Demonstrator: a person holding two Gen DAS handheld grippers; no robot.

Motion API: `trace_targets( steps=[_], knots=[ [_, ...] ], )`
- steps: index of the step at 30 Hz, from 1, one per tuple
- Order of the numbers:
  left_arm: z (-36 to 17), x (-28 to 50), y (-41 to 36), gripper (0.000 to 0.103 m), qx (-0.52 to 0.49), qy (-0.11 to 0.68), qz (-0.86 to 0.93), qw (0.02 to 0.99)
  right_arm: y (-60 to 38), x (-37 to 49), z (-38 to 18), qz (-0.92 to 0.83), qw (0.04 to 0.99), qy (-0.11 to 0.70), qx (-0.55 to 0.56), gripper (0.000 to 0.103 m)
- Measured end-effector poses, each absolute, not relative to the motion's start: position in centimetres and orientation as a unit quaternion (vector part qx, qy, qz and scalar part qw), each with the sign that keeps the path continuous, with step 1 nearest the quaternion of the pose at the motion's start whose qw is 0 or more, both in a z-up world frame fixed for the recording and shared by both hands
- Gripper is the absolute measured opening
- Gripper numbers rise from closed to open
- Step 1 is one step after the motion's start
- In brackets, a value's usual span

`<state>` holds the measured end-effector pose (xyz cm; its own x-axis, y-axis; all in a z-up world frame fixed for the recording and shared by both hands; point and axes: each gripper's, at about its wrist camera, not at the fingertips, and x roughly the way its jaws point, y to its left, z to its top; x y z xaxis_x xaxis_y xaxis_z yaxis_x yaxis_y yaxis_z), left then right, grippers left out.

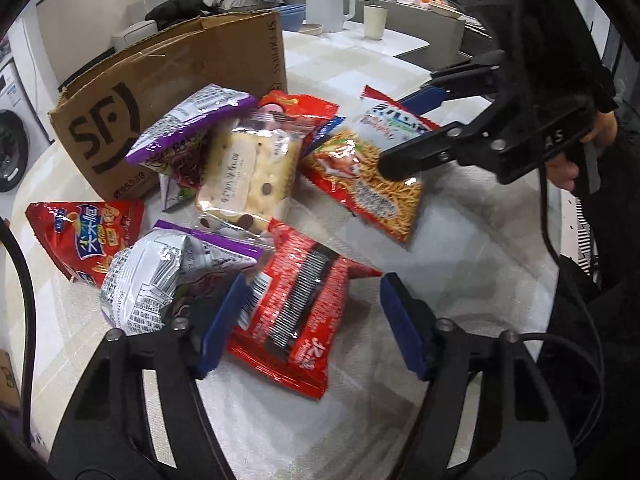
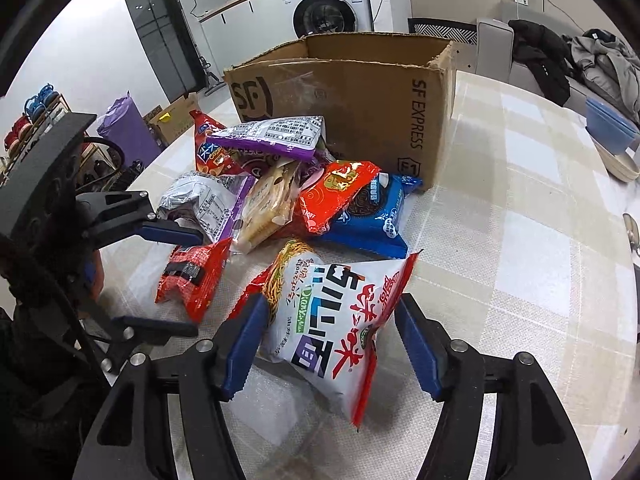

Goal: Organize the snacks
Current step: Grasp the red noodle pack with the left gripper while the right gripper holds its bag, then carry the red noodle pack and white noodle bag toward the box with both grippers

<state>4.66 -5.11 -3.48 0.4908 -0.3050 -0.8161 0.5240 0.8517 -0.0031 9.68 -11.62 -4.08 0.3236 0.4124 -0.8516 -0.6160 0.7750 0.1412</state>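
Note:
A pile of snack packets lies on the checked table (image 2: 520, 240) in front of an open cardboard box (image 2: 360, 100). My left gripper (image 1: 314, 322) is open around a red-and-black noodle packet (image 1: 288, 312); its left pad touches the packet's edge and its right pad stands apart. My right gripper (image 2: 330, 344) is open astride a white-and-red noodle packet (image 2: 332, 320), which rests tilted on the table. In the pile are two purple-and-silver bags (image 1: 152, 280), a clear biscuit bag (image 1: 248, 172), a red chip bag (image 1: 80, 236), an orange-red bag (image 2: 336, 192) and a blue cookie pack (image 2: 372, 216).
A white kettle (image 1: 330, 0) and a cup (image 1: 374, 22) stand at the table's far side. A blue bowl (image 2: 608, 128) sits near the right edge. The person's hand (image 1: 564, 168) holds the right gripper. Clothes lie on a sofa behind.

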Motion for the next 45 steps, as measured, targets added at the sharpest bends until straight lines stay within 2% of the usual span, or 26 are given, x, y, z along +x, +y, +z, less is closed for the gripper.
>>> trace_targets(
  steps=[13,14,15,16,27,45],
  knots=[
    [-4.4,5.3,-5.0,0.064,0.122,0.441,-0.248,0.854,-10.8,9.8,-5.6,0.345,0.786,0.507,-0.075,0.068],
    [-4.5,5.4,-5.0,0.062,0.122,0.441,-0.249,0.854,-10.5,9.7,-5.7,0.344,0.788,0.505,-0.080,0.067],
    [-4.4,5.4,-5.0,0.051,0.121,0.441,-0.250,0.854,-10.4,9.6,-5.7,0.343,0.789,0.502,-0.085,0.059],
    [-4.4,5.4,-4.8,0.043,0.119,0.441,-0.251,0.853,-10.2,9.4,-5.7,0.346,0.788,0.501,-0.089,0.056],
    [-2.7,5.0,-3.1,0.042,0.085,0.421,-0.262,0.864,-11.2,8.8,-3.8,0.352,0.806,0.466,-0.090,0.048],
    [2.3,3.9,1.5,0.042,0.019,0.368,-0.230,0.901,-14.1,7.9,0.3,0.350,0.841,0.408,-0.060,0.047]
  ],
)
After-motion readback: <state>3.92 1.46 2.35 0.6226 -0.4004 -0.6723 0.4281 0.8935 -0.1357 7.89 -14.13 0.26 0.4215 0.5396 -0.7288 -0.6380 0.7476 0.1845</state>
